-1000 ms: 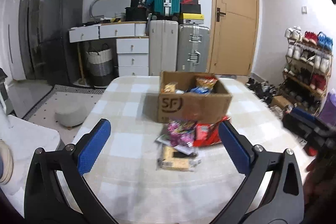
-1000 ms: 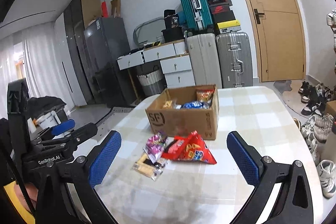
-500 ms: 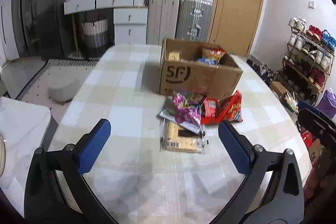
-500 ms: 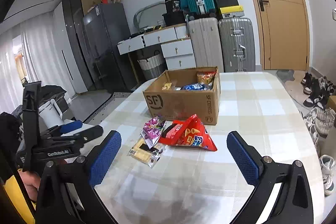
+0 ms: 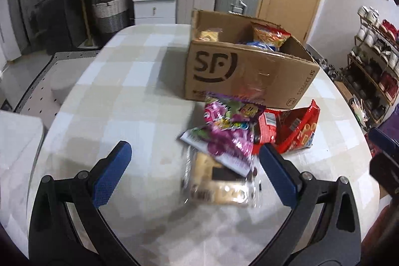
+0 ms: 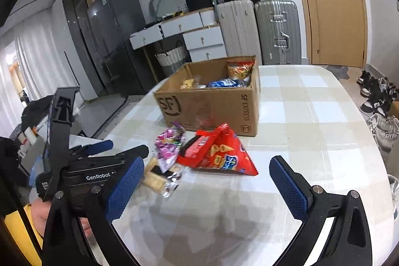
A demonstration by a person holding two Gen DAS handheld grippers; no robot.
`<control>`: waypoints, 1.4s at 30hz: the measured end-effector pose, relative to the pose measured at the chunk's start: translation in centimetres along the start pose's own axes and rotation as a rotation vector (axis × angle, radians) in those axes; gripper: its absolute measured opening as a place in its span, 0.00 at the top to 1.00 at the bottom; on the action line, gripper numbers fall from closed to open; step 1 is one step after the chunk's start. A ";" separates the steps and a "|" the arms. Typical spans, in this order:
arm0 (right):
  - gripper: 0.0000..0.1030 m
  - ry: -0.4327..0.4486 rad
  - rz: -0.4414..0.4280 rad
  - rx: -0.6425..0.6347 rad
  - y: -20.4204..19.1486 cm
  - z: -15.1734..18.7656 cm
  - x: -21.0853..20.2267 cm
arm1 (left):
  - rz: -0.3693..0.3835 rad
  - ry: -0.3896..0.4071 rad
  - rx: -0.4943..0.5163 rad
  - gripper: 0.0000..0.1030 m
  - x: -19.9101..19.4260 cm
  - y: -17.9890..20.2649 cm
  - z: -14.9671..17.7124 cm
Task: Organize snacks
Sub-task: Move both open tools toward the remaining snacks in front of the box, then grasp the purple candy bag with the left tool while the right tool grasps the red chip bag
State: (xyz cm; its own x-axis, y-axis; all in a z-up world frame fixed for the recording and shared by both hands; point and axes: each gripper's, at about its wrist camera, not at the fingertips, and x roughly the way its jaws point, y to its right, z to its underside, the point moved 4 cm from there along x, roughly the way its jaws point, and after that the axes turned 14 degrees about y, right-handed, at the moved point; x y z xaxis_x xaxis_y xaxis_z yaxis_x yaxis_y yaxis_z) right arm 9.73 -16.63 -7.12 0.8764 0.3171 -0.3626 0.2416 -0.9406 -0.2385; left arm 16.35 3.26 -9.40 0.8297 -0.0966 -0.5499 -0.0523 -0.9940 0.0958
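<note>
A brown cardboard box printed SF stands on the checked table with several snack packs inside. In front of it lie a purple candy bag, a red chip bag and a clear cracker pack. My left gripper hangs open just above and short of the cracker pack. My right gripper is open too, a little short of the red chip bag. Nothing is held.
White drawers, suitcases, a dark fridge and a wooden door line the far wall. A shoe rack stands to the right, shoes on the floor. The left gripper's body shows at the right view's lower left.
Both grippers have moved forward and tilted down toward the loose snacks; the box and bags look larger and closer. Both stayed open, and the snacks have not moved.
</note>
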 end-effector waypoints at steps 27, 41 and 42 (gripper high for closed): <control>0.01 -0.034 0.017 0.040 2.8 0.4 2.6 | 0.179 -0.121 -0.113 0.64 4.9 -0.5 -0.3; 0.01 -0.054 0.040 0.115 4.0 0.0 4.3 | 0.277 -0.089 -0.191 0.65 -4.0 -2.8 -0.1; 0.01 -0.070 0.045 0.102 3.8 0.2 4.9 | 0.278 -0.079 -0.184 0.65 -4.8 -2.8 -0.1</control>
State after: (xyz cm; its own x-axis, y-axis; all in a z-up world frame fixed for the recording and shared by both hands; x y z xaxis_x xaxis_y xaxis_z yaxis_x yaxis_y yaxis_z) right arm 14.90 -18.63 -9.98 0.8534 0.2858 -0.4359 0.1558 -0.9379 -0.3100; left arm 12.57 6.48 -6.96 0.7518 -0.3735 -0.5434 -0.1631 -0.9038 0.3956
